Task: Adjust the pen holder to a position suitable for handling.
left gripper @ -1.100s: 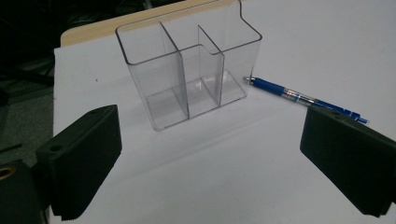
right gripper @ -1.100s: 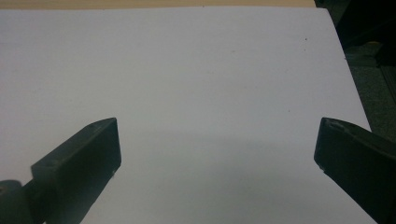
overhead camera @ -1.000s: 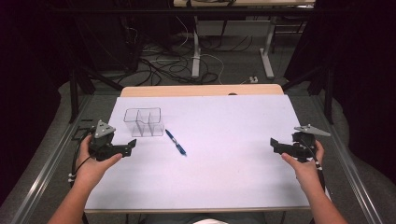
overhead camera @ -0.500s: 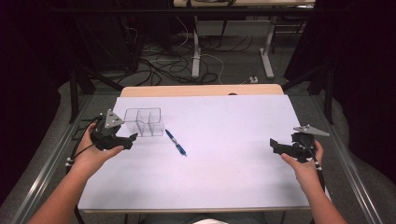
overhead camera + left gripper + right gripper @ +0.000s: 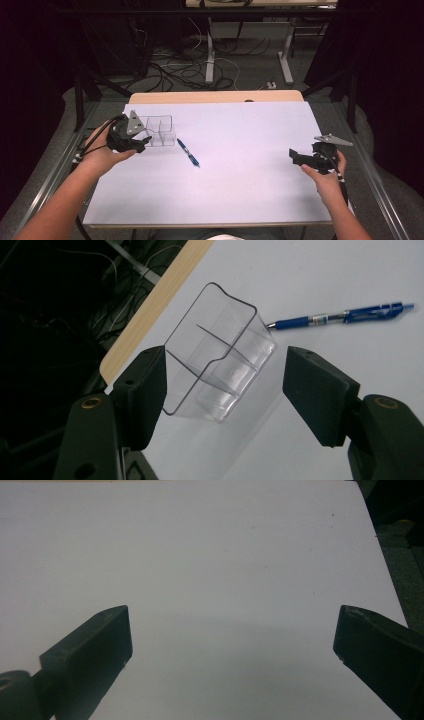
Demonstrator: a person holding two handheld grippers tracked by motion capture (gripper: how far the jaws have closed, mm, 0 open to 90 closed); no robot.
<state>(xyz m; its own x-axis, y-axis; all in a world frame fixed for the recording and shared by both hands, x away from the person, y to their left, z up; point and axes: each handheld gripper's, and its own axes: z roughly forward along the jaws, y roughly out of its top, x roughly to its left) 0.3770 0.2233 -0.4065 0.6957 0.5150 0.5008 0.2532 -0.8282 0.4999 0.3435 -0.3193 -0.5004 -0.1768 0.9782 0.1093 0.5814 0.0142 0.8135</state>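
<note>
Left gripper (image 5: pixel 222 390) at clear plastic divided organiser box (image 5: pixel 220 357), table's far left corner.
Jaws, just been closing, straddle its near end; left pad touches, right stands apart. Blue pen (image 5: pixel 340 316) lies beyond.

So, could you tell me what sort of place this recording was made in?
Probably a lab or workshop set up for recording. A white-covered table stands inside a dark metal frame, loose cables trail over the floor behind it, and another desk's legs show beyond.

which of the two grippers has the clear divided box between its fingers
The left gripper: the clear divided box sits between its closing fingers. The right gripper is open over bare white table.
</note>
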